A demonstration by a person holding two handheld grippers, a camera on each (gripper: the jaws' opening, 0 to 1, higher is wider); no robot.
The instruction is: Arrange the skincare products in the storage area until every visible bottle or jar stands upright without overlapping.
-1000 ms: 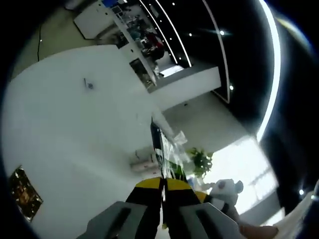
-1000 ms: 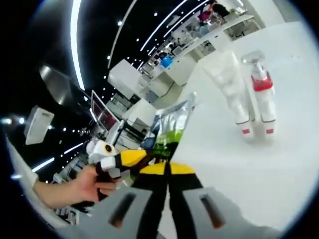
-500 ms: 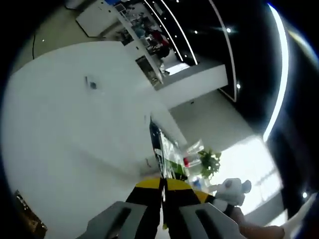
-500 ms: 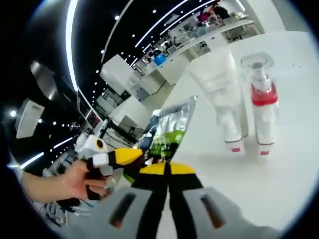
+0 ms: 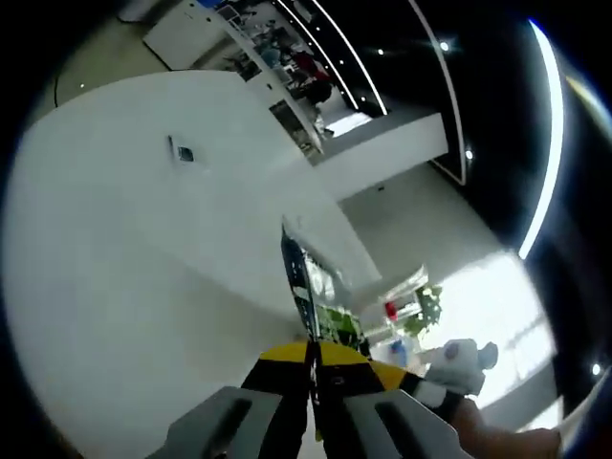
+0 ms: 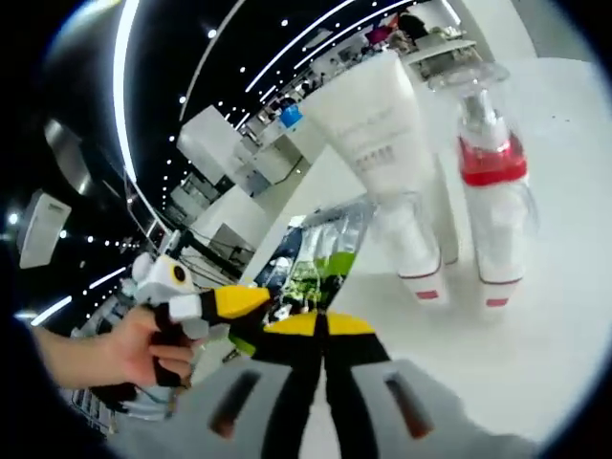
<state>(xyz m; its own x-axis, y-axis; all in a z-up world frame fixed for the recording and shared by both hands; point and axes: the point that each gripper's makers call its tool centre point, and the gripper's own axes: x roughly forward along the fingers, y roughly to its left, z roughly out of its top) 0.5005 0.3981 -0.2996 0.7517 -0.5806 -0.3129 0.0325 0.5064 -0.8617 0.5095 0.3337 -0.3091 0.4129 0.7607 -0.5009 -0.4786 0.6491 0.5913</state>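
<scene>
Both grippers hold one flat foil sachet [image 6: 320, 253] between them. In the right gripper view the right gripper [image 6: 320, 330] has its jaws clenched on the sachet's lower edge, and the left gripper [image 6: 225, 304], carried in a hand [image 6: 115, 354], meets the same sachet from the left with its yellow tips at the edge. In the left gripper view the left gripper [image 5: 313, 359] is likewise clamped on the sachet [image 5: 311, 301], seen edge-on, running straight up and away from the jaws.

The sachet's long axis points forward along the right jaws and leans toward the tube [image 6: 382, 163] and the pump bottle [image 6: 492, 182], which stand upright side by side on the white desk [image 6: 535, 344], just beyond and to the right of the sachet. So the free spot for it is probably beside those two, on the near side, and the right gripper is nearer to it; the sachet must not lean onto the tube
</scene>
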